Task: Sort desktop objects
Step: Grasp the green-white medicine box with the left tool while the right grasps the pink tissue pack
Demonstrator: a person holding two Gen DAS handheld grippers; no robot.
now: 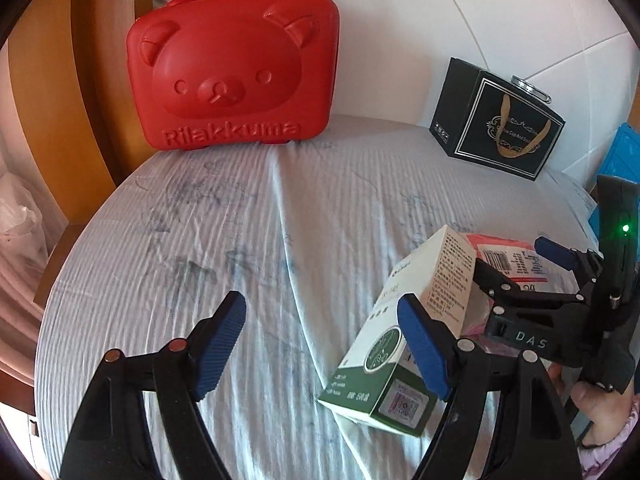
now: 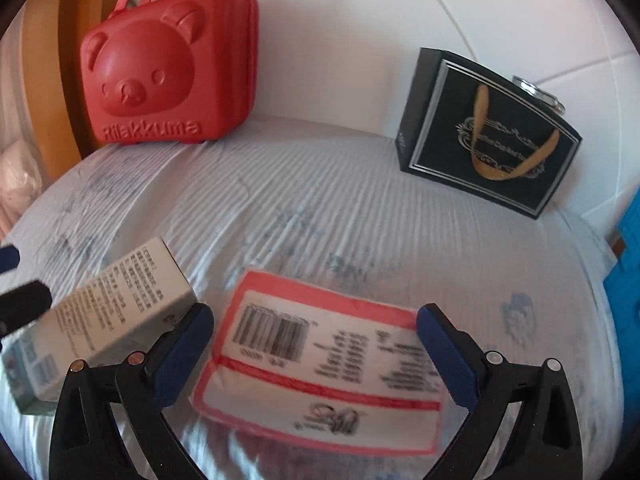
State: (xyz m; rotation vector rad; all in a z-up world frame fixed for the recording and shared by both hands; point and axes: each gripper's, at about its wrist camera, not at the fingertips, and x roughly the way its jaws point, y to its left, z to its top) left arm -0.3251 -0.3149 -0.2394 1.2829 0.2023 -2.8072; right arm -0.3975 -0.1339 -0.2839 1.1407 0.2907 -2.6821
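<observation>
A white and green carton (image 1: 400, 336) lies on the striped cloth; it also shows at the left of the right wrist view (image 2: 100, 320). A pink-edged flat packet (image 2: 320, 364) with a barcode lies beside it, partly hidden in the left wrist view (image 1: 512, 260). My left gripper (image 1: 324, 348) is open, its right finger just in front of the carton. My right gripper (image 2: 316, 356) is open with its fingers on either side of the packet; it also shows in the left wrist view (image 1: 520, 268).
A red bear-face case (image 1: 232, 76) stands at the back left against the white wall. A black gift box (image 1: 500, 124) stands at the back right. A blue object (image 2: 624, 276) sits at the right edge. Wooden furniture (image 1: 52, 92) is at the left.
</observation>
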